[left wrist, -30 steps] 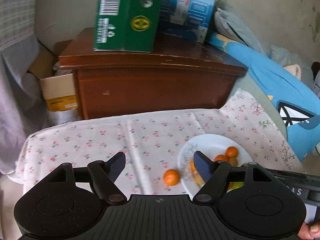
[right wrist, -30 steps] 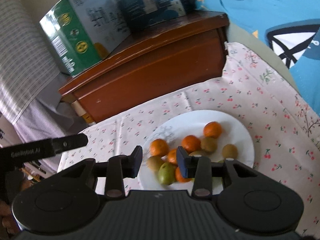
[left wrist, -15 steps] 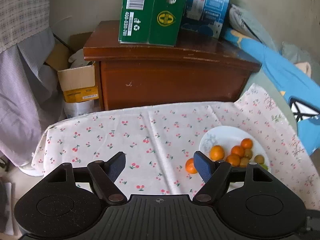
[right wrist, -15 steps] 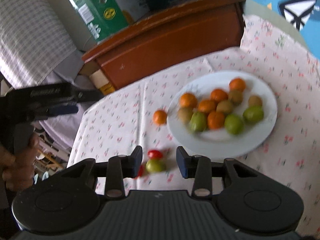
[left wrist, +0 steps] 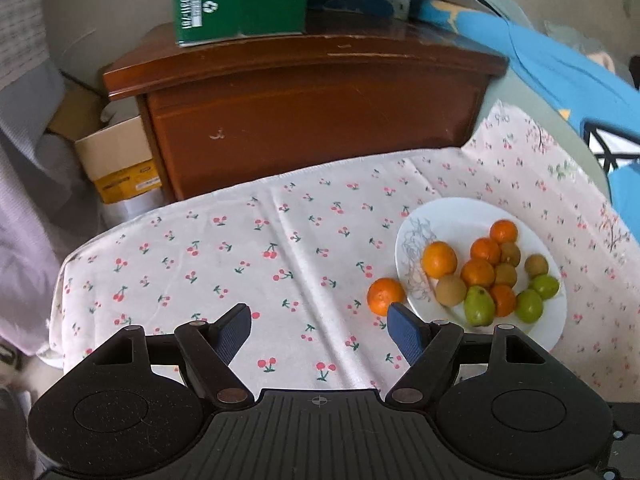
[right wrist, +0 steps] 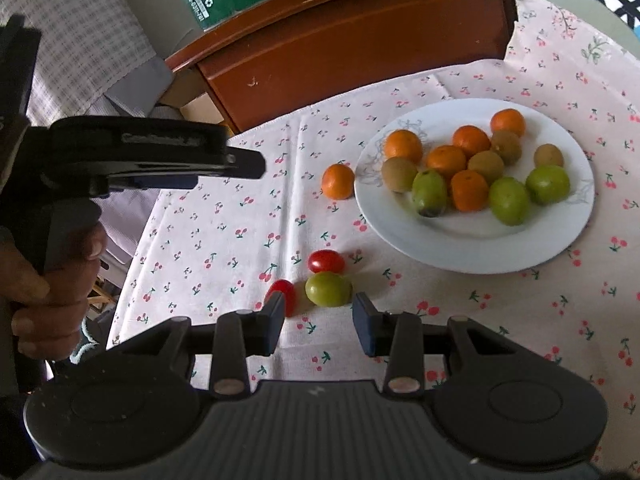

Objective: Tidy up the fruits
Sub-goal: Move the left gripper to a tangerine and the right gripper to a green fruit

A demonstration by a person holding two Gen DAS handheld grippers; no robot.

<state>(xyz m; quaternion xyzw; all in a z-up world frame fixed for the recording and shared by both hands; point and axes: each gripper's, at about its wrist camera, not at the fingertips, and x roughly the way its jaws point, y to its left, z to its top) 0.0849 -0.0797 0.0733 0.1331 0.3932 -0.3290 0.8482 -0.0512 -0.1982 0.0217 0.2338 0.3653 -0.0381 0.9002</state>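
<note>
Just ahead of the right gripper (right wrist: 318, 316), whose jaws stand apart and empty, lie one round green fruit (right wrist: 328, 289) and two glossy red tomatoes (right wrist: 326, 261) on the counter's cherry-print cloth (right wrist: 224, 236). The left gripper (left wrist: 319, 326) hangs with jaws wide apart, holding nothing. Farther off, one loose orange (right wrist: 338, 181) sits just beside a smooth white plate (right wrist: 472, 244) holding five oranges, four brown kiwis and three green fruits. Beyond stands a wooden cabinet (left wrist: 312, 108).
</note>
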